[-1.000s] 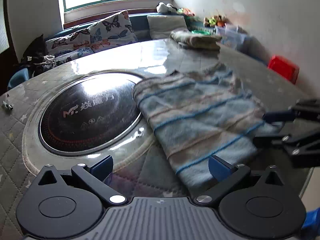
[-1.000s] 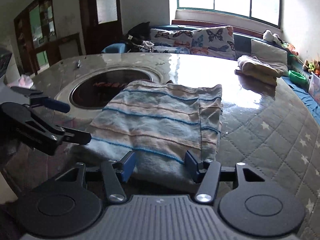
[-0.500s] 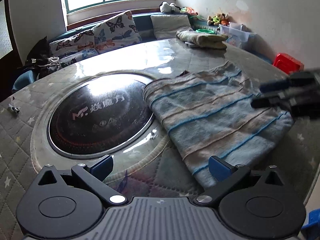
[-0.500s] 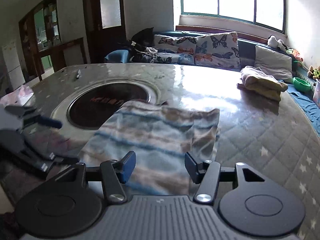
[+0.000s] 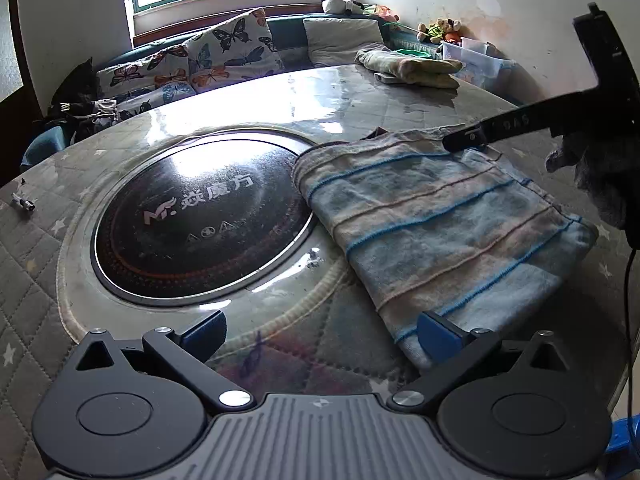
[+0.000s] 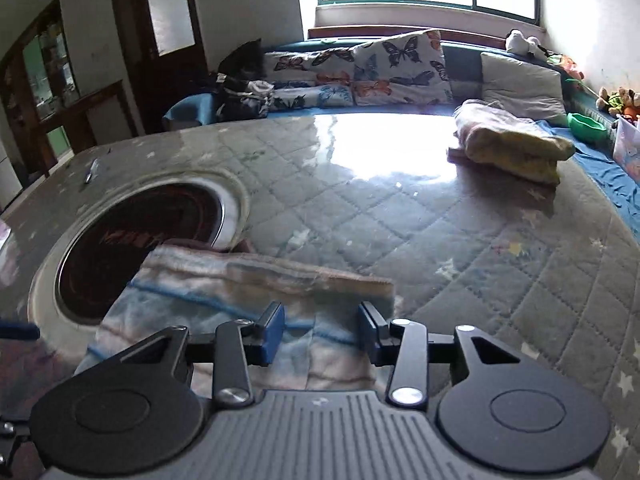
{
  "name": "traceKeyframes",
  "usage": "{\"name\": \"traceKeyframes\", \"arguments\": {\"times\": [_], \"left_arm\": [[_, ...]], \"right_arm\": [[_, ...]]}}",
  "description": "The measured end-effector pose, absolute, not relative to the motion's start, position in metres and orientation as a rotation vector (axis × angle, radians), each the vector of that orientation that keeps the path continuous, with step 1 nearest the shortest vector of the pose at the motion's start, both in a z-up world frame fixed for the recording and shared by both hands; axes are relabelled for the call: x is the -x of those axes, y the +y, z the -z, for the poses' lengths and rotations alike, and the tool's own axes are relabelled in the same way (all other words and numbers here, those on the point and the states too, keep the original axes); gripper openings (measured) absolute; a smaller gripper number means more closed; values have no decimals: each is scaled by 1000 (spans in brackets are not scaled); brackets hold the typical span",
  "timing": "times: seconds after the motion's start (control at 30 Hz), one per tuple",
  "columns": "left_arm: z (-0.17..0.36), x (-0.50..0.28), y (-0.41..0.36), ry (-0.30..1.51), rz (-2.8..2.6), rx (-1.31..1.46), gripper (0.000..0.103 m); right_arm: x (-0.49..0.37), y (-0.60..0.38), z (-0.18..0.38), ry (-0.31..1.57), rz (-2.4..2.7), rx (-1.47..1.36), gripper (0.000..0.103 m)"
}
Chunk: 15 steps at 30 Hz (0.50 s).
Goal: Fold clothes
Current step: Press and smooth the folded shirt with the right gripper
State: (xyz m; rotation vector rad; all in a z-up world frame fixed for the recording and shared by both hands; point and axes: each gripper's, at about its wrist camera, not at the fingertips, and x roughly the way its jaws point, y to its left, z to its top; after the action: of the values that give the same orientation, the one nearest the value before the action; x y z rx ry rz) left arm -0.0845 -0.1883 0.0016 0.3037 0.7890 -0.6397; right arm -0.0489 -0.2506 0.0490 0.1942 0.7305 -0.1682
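A round quilted table (image 5: pixel 248 92) holds a black inset cooktop (image 5: pixel 200 216); butterfly cushions (image 5: pixel 236 50) line the window bench.

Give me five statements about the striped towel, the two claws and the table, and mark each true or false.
1. The striped towel partly overlaps the round black cooktop. True.
2. The left claw is clamped on the towel. False: it stands open with nothing pressed between its pads.
3. The right claw is at the towel's far edge. True: the towel lies between its closing jaws, which have not yet pinched it.
4. A second folded cloth lies at the far side of the table. True.
5. The towel hangs off the table, bunched in a heap. False: it lies flat on the table.
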Motion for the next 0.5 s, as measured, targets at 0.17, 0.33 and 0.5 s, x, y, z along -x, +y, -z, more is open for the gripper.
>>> {"name": "traceKeyframes", "arguments": {"times": [0.17,0.33,0.5], "left_arm": [[-10,71,-187,780,622,-275,103],[-9,64,-191,787,601,-279,103],[-7,60,-192,798,596,-279,103]], "right_arm": [[41,-235,-58,717,99,-159,42],[20,-219,-50,745,52,-131,42],[7,-210,-47,749,71,-95,43]]}}
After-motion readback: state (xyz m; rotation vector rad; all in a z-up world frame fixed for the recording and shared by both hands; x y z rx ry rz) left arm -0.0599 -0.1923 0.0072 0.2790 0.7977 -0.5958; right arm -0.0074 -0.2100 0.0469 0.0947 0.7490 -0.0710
